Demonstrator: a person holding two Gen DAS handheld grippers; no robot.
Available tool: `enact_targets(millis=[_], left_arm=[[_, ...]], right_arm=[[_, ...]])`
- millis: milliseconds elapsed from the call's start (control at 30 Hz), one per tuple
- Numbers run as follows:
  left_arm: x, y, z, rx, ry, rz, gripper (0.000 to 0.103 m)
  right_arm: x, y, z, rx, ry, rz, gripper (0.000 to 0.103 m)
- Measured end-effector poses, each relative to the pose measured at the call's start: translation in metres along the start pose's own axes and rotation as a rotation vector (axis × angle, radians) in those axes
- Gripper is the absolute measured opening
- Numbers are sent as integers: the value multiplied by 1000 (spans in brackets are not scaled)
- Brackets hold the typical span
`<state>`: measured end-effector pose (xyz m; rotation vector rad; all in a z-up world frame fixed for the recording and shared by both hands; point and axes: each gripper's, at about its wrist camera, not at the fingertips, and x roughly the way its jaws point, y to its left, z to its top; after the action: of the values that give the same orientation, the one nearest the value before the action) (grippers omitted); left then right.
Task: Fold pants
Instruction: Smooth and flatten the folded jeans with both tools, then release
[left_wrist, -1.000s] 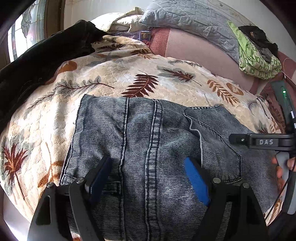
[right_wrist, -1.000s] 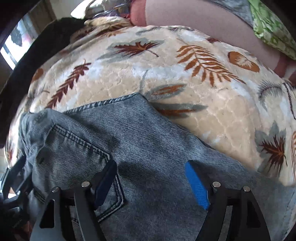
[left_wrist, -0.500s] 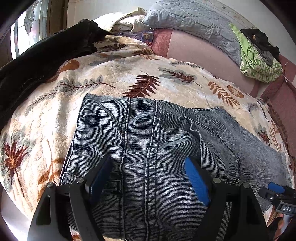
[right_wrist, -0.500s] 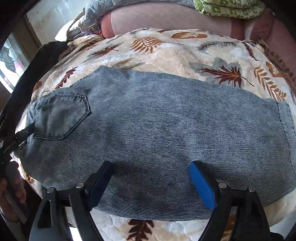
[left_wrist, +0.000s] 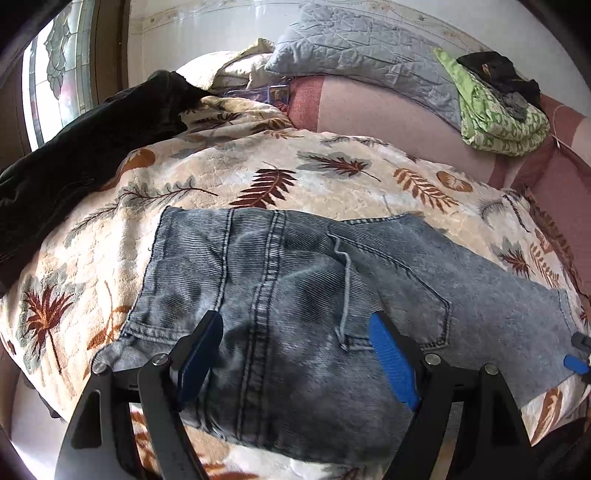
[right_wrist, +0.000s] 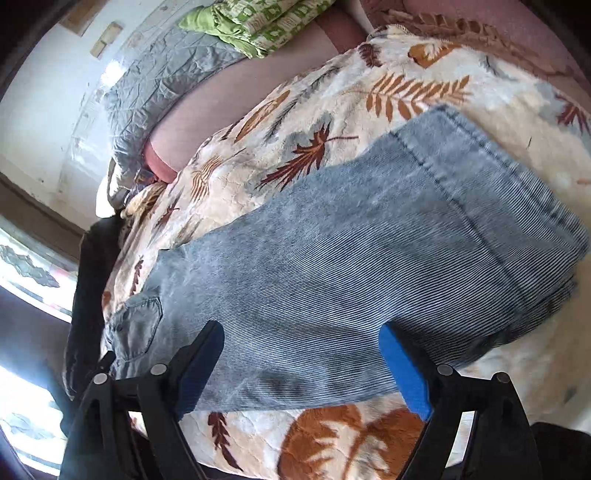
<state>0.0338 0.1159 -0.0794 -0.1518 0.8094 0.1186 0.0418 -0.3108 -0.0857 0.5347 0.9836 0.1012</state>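
Grey-blue jeans (left_wrist: 295, 266) lie flat on a leaf-print blanket (left_wrist: 295, 166), folded lengthwise with a back pocket (left_wrist: 406, 295) facing up. My left gripper (left_wrist: 295, 321) hovers open over the seat, near the waist end; nothing sits between its blue pads. My right gripper (right_wrist: 301, 328) is open above the leg of the jeans (right_wrist: 351, 258), with the hem (right_wrist: 498, 177) at upper right and the pocket (right_wrist: 138, 328) at lower left. A tip of the right gripper (left_wrist: 574, 363) shows at the left wrist view's right edge, beside the hem.
A black garment (left_wrist: 74, 147) lies along the blanket's left side under a window (left_wrist: 55, 74). A grey quilted pillow (left_wrist: 369, 48) and a folded green cloth (left_wrist: 498, 114) rest at the back of the bed. The blanket's near edge (right_wrist: 332, 443) is just below the jeans.
The right gripper has swept from the pocket along the leg toward the hem and rolled, so its view is tilted. The left gripper drew back slightly; the jeans lie unmoved.
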Motion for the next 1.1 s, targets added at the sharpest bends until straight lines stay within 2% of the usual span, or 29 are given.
enact_targets(millis=[67, 100, 133, 167, 200, 233, 267, 333, 400, 533, 600, 633, 700, 767, 867, 900, 967, 1000, 1100], left_arm=[[-7, -15, -6, 25, 1, -22, 82], [-10, -24, -8, 40, -3, -28, 82], [-10, -33, -10, 55, -6, -33, 82], [-7, -43, -13, 78, 3, -37, 82], [0, -52, -16, 104, 31, -37, 82], [10, -59, -21, 126, 78, -30, 82], [17, -64, -26, 151, 92, 7, 82], [18, -75, -34, 231, 46, 62, 84], [18, -78, -36, 252, 43, 74, 85], [18, -71, -36, 230, 36, 49, 87], [18, -72, -38, 242, 25, 55, 87], [17, -72, -38, 238, 20, 51, 87], [18, -71, -39, 235, 14, 43, 87], [18, -71, -40, 240, 8, 40, 87], [17, -70, -42, 245, -10, 36, 89], [17, -71, -43, 250, -14, 38, 89], [19, -72, -43, 254, -15, 40, 90], [19, -72, -42, 253, -12, 39, 91], [19, -71, -42, 248, -12, 34, 91]], right_arm=[[-24, -7, 6, -17, -95, 23, 89], [-29, -19, 8, 18, -121, 36, 93], [-28, -35, 10, 74, -130, 24, 100], [-20, -52, 10, 128, -111, -19, 101], [-10, -68, 9, 165, -68, 20, 100], [-13, -71, 8, 158, -95, 55, 100], [-18, -67, 11, 150, -100, 55, 100], [-25, -54, 23, 115, -79, 60, 100], [-34, -41, 40, 85, -119, 123, 100], [0, -19, 86, 111, -24, 284, 100], [37, -14, 103, 130, 86, 349, 100], [56, -16, 110, 150, 132, 337, 100], [82, -30, 118, 172, 150, 211, 100], [81, -48, 128, 238, 79, 249, 96], [50, -66, 134, 305, -62, 246, 97], [47, -70, 133, 297, -72, 239, 97], [58, -78, 134, 264, 6, 190, 94], [54, -79, 135, 265, -5, 194, 91], [31, -69, 130, 252, -39, 220, 93]])
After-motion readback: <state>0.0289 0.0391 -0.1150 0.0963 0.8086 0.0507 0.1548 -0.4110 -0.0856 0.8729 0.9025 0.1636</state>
